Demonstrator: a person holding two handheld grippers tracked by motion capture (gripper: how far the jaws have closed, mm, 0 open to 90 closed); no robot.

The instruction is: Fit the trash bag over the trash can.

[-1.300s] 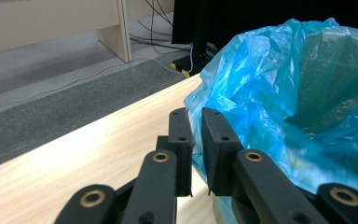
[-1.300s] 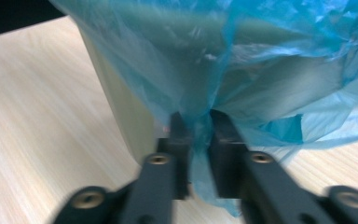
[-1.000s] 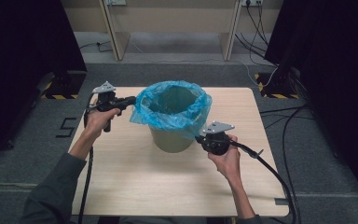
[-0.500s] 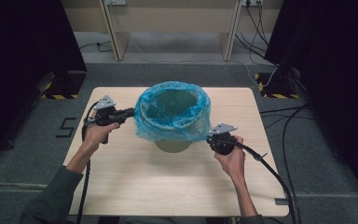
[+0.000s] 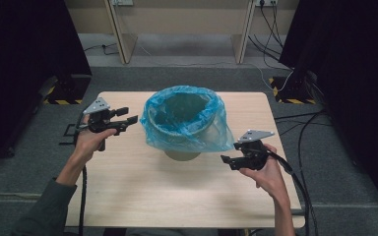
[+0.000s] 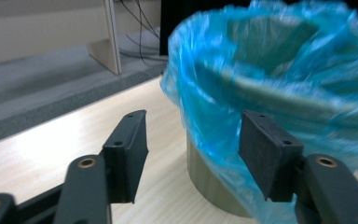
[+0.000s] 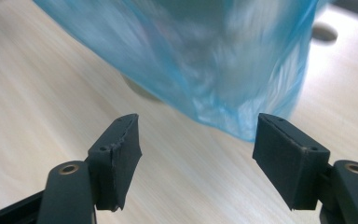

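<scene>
Standing mid-counter (image 5: 128,196), the grey plastic bin (image 5: 181,155) wears its thin blue liner bag (image 5: 187,132); left gripper (image 5: 126,115) and right gripper (image 5: 228,161) jaws, just opened, hold nothing, so the loose overhang may slip inward.

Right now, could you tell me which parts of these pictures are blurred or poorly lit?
In the left gripper view the blue bag smears at the right, while the left claw stays sharp. In the right gripper view the bag is soft, the right claw crisp. In the high view the wooden table is evenly lit and the sides are dark.
</scene>
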